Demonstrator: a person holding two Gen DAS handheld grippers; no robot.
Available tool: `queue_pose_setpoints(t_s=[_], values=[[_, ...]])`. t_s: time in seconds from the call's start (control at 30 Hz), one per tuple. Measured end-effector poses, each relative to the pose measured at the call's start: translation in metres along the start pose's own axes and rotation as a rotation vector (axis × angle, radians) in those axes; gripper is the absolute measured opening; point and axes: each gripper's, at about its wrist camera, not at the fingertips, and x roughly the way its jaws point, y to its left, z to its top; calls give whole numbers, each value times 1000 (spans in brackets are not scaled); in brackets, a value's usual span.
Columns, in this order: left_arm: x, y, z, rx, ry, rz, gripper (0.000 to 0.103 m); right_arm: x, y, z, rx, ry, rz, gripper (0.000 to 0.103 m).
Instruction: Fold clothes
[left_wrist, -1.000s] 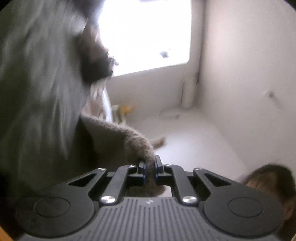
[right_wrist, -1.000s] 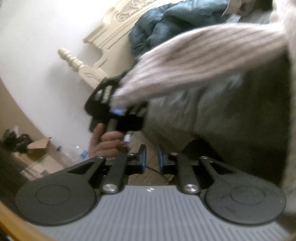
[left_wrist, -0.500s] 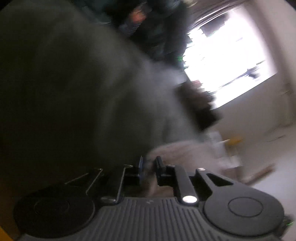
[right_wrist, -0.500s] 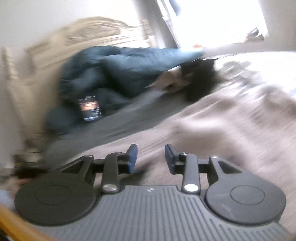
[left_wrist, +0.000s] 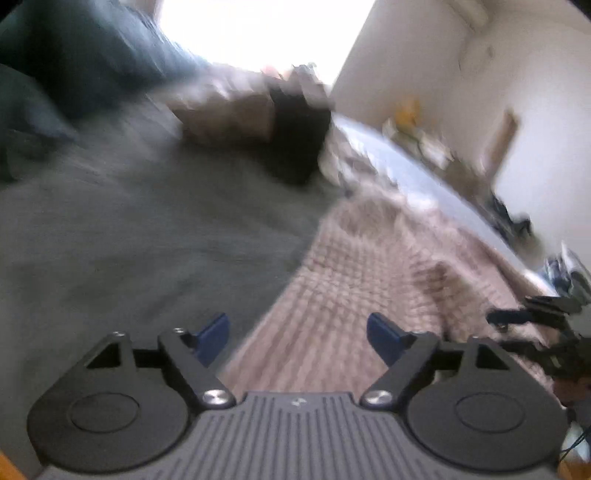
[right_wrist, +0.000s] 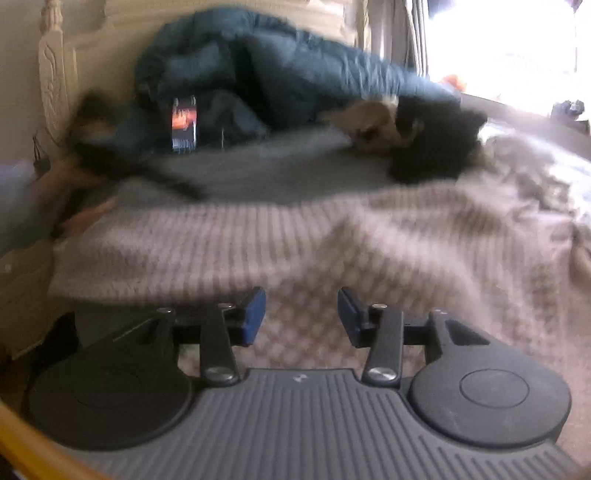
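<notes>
On the grey bed sheet (left_wrist: 140, 236) a pale pinkish-beige ribbed knit sweater (left_wrist: 369, 266) is lying spread out, and I am looking at it through both wrist cameras, each badly blurred. My left gripper (left_wrist: 297, 334) is hovering low over the sweater's near edge with its blue-padded fingers (left_wrist: 212, 332) standing wide apart, gripping nothing; the left one is sitting over the sheet and the right one over the knit. My right gripper (right_wrist: 301, 315) is likewise pointing at the sweater (right_wrist: 332, 236) with its blue-padded fingers (right_wrist: 253, 314) parted and nothing between them, the knit fabric filling the space just ahead. Beyond the sweater, a crumpled dark teal duvet (right_wrist: 280, 74) is heaping up against the cream carved wooden headboard (right_wrist: 55, 74), and a black garment (right_wrist: 439, 144) is lying beside a tan piece of cloth (right_wrist: 369, 122) near the bright window (right_wrist: 498, 48). From the left camera I am seeing the same black garment (left_wrist: 299, 136) at the far end of the bed and a white wall (left_wrist: 535, 110) to the right.
</notes>
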Motion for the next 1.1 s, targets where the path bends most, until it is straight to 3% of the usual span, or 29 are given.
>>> queue_pose_setpoints(t_s=[0.03, 0.07, 0.1, 0.13, 0.2, 0.37, 0.5, 0.57, 0.67, 0.73, 0.8, 0.87, 0.97, 1.1], values=[[18, -1, 10, -19, 76, -19, 78, 6, -4, -4, 11, 40, -1, 43], [26, 4, 14, -31, 112, -38, 68, 9, -8, -11, 25, 69, 3, 43], [28, 6, 16, -30, 114, -59, 25, 9, -13, -18, 36, 89, 8, 43], [26, 8, 17, -47, 117, -66, 5, 10, -17, -26, 48, 109, 13, 43], [18, 12, 18, -104, 129, -60, 4, 5, -30, -37, 70, 113, 45, 43], [-8, -5, 27, 56, 39, 152, 4, -4, -36, -40, 47, 144, 74, 43], [34, 8, 23, 53, 128, 180, 10, -9, -37, -40, 22, 152, 72, 43], [33, 5, 20, 82, 100, 200, 11, -13, -33, -39, -5, 159, 63, 43], [7, -3, 16, 115, 31, 277, 40, -21, -27, -31, -37, 152, 62, 43], [-31, -11, 7, 128, -30, 361, 42, -29, -23, -21, -52, 137, 70, 45], [-81, -11, -13, 44, -106, 385, 53, -36, -18, -11, -67, 121, 77, 47], [-134, -2, -49, -108, -216, 368, 61, -44, -14, -2, -82, 106, 85, 49], [-197, 15, -122, -342, -368, 382, 70, -39, -4, 19, -95, 95, 114, 51], [-240, 40, -226, -627, -509, 376, 74, -3, 14, 50, -92, 86, 151, 51]])
